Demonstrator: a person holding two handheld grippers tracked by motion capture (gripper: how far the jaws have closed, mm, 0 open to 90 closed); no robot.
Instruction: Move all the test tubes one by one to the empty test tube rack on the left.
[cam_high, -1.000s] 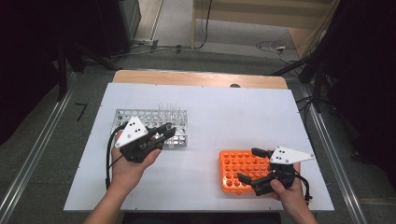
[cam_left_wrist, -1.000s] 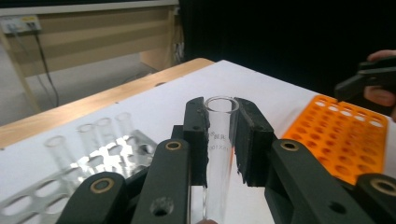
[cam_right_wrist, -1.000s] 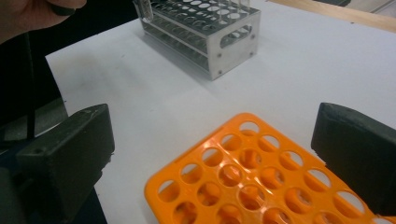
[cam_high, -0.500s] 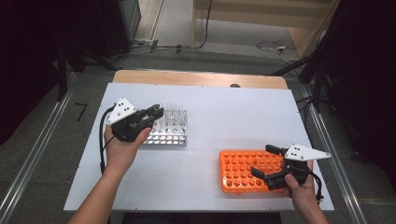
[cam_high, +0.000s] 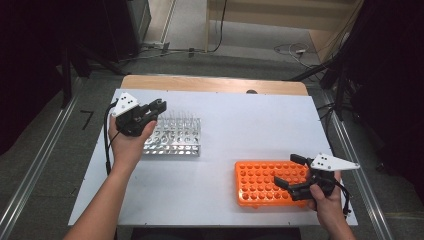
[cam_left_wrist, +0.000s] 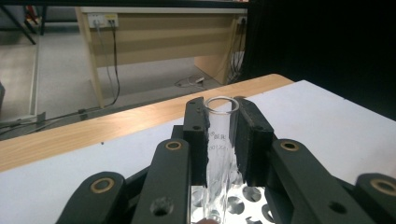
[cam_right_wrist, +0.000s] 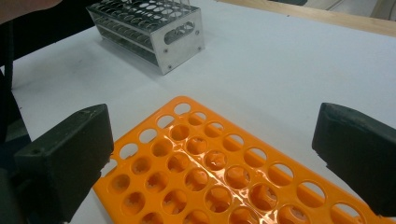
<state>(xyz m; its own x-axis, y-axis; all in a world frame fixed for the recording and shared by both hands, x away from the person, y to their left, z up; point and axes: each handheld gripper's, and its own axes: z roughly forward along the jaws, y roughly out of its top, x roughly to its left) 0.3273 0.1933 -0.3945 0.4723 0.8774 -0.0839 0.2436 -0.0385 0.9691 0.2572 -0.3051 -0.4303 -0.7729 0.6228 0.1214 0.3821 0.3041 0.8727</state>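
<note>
My left gripper (cam_left_wrist: 219, 122) is shut on a clear glass test tube (cam_left_wrist: 217, 149), which stands upright between the pads with its open rim just above the fingertips. In the high view the left gripper (cam_high: 156, 108) hovers over the far left end of the metal tube rack (cam_high: 175, 142), where several more glass tubes stand. My right gripper (cam_high: 288, 170) is open over the right part of the empty orange rack (cam_high: 257, 182). In the right gripper view the wide-apart jaws frame that orange rack (cam_right_wrist: 196, 163), with the metal rack (cam_right_wrist: 154, 28) farther off.
The white table top (cam_high: 250, 130) ends in a wooden strip (cam_high: 210, 84) at the far side. Cables and a wooden desk lie on the floor beyond. Open table surface lies between the two racks.
My left gripper has moved from the near side of the metal rack away and to the left, to its far left end. The right gripper has shifted right along the orange rack.
</note>
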